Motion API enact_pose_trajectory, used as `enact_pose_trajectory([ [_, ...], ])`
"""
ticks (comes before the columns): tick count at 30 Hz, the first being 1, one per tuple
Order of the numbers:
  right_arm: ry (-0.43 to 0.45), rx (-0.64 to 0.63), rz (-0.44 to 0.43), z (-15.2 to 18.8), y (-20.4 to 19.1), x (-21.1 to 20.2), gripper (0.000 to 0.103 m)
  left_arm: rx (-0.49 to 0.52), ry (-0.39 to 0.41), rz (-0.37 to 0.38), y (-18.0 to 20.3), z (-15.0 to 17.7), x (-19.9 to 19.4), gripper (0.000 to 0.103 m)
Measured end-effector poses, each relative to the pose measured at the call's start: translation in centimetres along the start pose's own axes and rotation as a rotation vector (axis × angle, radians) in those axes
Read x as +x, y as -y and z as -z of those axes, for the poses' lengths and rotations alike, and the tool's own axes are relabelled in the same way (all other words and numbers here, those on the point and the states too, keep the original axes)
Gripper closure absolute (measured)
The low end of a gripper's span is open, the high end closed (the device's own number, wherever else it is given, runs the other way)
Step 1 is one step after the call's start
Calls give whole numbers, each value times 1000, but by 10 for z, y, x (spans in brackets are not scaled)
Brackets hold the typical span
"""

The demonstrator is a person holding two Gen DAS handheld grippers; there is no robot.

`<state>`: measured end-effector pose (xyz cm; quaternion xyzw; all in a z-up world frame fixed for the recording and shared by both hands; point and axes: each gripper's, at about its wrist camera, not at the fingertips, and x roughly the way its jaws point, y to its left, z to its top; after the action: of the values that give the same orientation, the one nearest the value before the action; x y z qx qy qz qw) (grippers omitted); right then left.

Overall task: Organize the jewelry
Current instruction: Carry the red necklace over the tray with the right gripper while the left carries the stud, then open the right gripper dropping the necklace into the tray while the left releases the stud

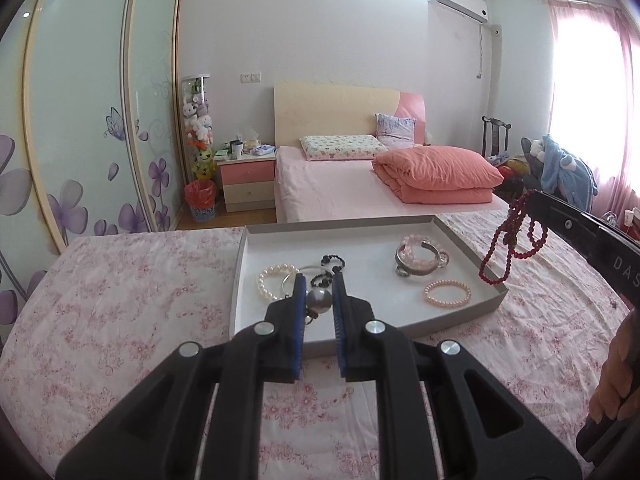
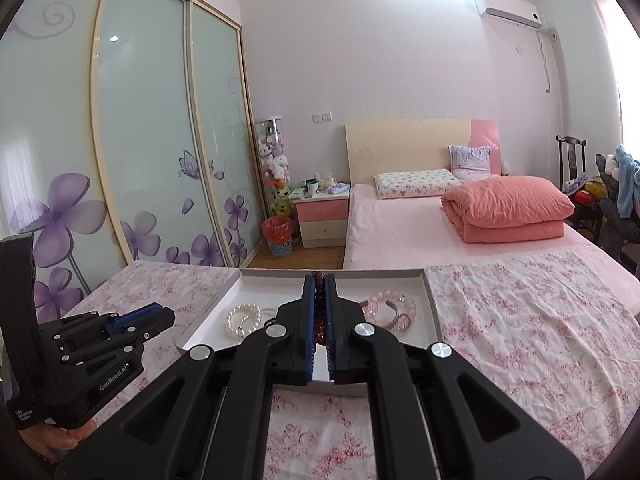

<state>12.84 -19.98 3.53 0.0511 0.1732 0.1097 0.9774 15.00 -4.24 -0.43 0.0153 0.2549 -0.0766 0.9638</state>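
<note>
Left wrist view. Left gripper [image 1: 319, 280] is nearly closed, its blue pads pinching a grey metal bead [image 1: 319, 300] with a dark beaded cord [image 1: 333, 261] trailing forward from it. Below lies the white tray [image 1: 466, 304] on the flowered cloth [image 1: 120, 320], holding a white pearl bracelet [image 1: 272, 280], a pink pearl bracelet [image 1: 447, 293] and a pink bead and metal bangle pile [image 1: 418, 258]. Risk: the bead is round and smooth, so it may roll out of the pads; the hanging cord may hook the thin ring [image 1: 290, 282] beneath and drag it along. At the right, a red bead necklace [image 1: 514, 240] hangs in long loops from the right gripper [image 1: 532, 196] over the tray's far corner. Risk: swinging loops may catch the tray wall or land outside on the cloth. Writing: "DAS" on the right gripper body, cut off by the frame edge.

Right wrist view. Right gripper [image 2: 319, 284] is closed tight on the red bead necklace [image 2: 319, 312], strands bunched between the pads; the hanging part is hidden. Risk: a strand may slip free if only part of the bunch is clamped. Writing on the left gripper [image 2: 160, 314]: "GenRobot.AI"; a smaller label near the handle is too fine to read with confidence.
</note>
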Motion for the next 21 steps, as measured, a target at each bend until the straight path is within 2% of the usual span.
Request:
enact_pose_trajectory([
  [9, 7, -1, 3, -5, -1, 7, 97, 2, 2, -4, 2, -4, 6, 89],
  [21, -10, -1, 18, -12, 1, 34, 97, 6, -7, -2, 4, -23, 38, 89],
])
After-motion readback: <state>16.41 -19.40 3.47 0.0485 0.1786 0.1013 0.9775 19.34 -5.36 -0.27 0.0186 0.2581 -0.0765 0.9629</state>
